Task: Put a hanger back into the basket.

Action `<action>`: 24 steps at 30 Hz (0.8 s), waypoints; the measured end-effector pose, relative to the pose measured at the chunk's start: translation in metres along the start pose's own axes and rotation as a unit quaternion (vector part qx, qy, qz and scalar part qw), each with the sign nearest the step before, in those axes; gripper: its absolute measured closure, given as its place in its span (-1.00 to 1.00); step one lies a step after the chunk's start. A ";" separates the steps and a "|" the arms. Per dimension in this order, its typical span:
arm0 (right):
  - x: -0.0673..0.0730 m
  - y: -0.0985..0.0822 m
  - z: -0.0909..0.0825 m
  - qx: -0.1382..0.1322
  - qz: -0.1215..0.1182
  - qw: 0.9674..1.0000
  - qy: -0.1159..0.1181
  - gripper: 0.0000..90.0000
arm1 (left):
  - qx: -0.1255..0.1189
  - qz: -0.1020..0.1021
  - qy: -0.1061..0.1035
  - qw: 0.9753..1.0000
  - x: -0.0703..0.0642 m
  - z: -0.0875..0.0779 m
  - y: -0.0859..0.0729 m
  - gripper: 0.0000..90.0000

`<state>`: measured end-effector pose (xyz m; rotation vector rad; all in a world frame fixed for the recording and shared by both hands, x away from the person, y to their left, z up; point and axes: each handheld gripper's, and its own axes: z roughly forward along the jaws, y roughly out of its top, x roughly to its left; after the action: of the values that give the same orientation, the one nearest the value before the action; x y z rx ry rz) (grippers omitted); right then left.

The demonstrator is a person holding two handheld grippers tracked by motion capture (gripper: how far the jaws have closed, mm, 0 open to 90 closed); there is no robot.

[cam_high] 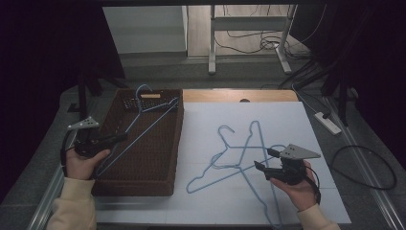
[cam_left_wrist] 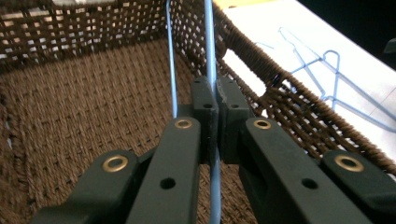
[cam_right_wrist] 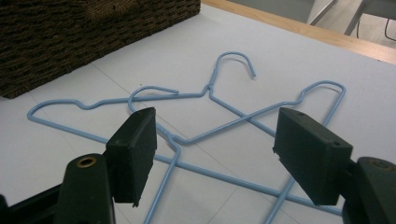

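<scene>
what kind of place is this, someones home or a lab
Most likely a lab or recording workspace, not a home: a person's hands work handheld grippers, the left gripper and right gripper, over a white board, with loose cables and a power strip on the floor.

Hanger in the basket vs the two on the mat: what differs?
The basket hanger is clamped in the shut left claw and leans tilted, its hook over the basket rim; the mat hangers lie flat, untouched, under the open right claw. The basket hanger is single; the mat hangers cross each other. All three are thin blue wire hangers.
</scene>
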<state>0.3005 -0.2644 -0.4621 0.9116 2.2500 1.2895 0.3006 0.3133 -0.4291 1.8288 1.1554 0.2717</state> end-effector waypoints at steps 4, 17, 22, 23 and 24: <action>0.000 0.000 0.001 0.002 0.001 1.000 0.000 -0.32 | 0.019 -0.006 0.009 1.000 0.003 0.008 -0.002 0.93; 0.000 -0.001 0.002 0.006 0.001 1.000 0.001 -0.33 | 0.092 -0.019 0.063 0.994 0.009 0.027 -0.006 0.92; 0.001 -0.001 0.002 0.007 0.000 1.000 0.001 -0.33 | 0.126 -0.017 0.098 0.987 0.010 0.034 -0.008 0.92; 0.001 -0.001 0.002 0.009 0.000 1.000 0.000 -0.33 | 0.128 -0.017 0.104 0.986 0.010 0.034 -0.007 0.92; 0.001 -0.001 0.003 0.010 -0.001 1.000 0.000 -0.33 | 0.128 -0.017 0.104 0.986 0.010 0.034 -0.007 0.92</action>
<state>0.3011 -0.2627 -0.4648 0.9168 2.2663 1.2690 0.3218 0.3023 -0.4561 2.0385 1.4199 0.3105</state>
